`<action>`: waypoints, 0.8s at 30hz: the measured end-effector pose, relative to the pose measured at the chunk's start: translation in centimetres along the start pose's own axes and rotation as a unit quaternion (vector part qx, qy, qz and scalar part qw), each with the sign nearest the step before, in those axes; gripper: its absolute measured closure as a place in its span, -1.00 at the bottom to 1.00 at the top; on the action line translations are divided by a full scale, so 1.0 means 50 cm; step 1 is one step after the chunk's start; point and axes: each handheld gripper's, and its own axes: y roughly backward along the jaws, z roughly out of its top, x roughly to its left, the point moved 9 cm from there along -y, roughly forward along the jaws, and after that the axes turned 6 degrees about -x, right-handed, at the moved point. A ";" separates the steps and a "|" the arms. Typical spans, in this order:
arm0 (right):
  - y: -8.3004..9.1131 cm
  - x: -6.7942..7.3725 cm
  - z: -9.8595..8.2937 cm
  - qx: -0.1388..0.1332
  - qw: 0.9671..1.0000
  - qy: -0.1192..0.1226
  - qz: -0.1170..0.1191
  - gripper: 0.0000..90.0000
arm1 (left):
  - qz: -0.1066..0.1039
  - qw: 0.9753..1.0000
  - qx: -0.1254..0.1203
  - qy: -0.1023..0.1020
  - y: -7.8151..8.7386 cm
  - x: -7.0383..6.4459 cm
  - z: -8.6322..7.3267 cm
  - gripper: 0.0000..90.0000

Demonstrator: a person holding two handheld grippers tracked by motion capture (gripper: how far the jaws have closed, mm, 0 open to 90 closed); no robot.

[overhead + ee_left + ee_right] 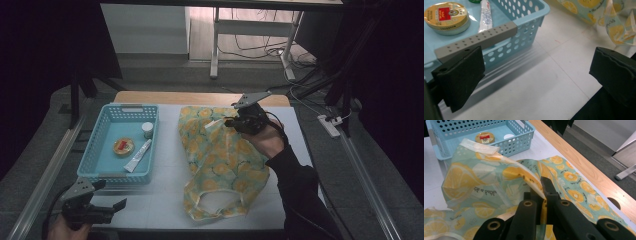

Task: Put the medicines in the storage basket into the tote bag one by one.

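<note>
A lemon-print fabric bag (220, 160) lies across the middle of the white table, its handles toward the front edge. My right gripper (231, 121) is shut on the bag's far upper edge and holds a fold of it raised; in the right gripper view the cloth (499, 177) is pinched between the jaws (541, 192). My left gripper (117, 205) hovers open at the front left corner, just in front of the blue basket (95, 165). Its jaws (534, 75) stand wide apart over bare table beside the basket corner (529, 22).
The blue basket (524, 137) holds a round gold tin (123, 146), a white tube (137, 156) and a small white-capped jar (147, 130). A wooden strip (200, 98) edges the table's far side. Cables and table legs lie on the floor beyond.
</note>
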 end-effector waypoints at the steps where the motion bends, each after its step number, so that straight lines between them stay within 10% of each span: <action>1: 0.001 -0.001 0.000 0.000 1.000 0.001 0.000 0.98 | 0.003 1.000 -0.001 -0.001 0.000 0.002 0.003 -1.00; 24: 0.000 -0.001 0.000 0.000 1.000 0.002 0.002 0.98 | 0.044 0.999 0.019 0.004 -0.043 0.064 0.070 -1.00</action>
